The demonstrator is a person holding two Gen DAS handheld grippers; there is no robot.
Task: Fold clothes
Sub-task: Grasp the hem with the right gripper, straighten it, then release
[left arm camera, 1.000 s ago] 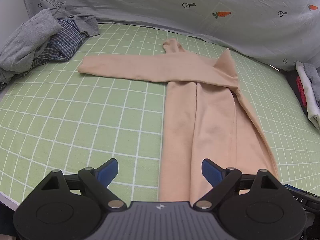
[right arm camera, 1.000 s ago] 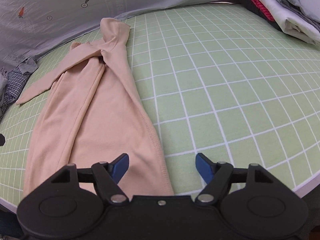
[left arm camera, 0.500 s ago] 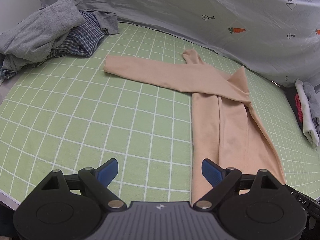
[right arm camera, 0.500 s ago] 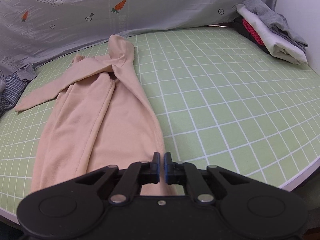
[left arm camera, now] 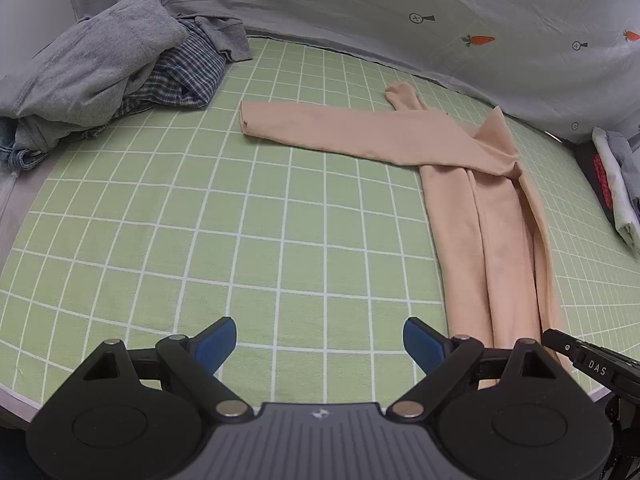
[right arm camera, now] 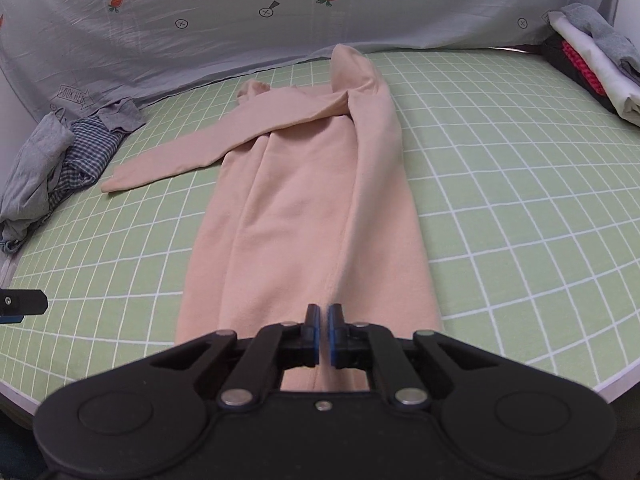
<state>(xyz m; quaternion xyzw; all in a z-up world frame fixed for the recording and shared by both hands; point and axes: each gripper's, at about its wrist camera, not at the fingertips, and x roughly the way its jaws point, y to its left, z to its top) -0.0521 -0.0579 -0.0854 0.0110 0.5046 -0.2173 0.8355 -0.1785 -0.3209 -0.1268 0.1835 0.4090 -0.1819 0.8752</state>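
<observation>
The green gridded counter point(left arm camera: 160, 216) carried a peach top point(right arm camera: 304, 208), its sides folded in and one sleeve lying out to the left. The right tongs point(right arm camera: 324, 334) were pinched together at its near hem, perhaps gripping it. The left tongs point(left arm camera: 319, 338) stood wide, empty. Next: that sleeve probably needs folding in.

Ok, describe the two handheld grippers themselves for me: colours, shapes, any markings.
The left gripper has a matte black body with two round lobes, a ribbed grey centre plate bearing a small white logo, silver pivot pins and blue finger pads. The right gripper is the same black linkage design with silver pins and blue-faced pads, but its centre is plain black. No cables or sleeves show.
</observation>
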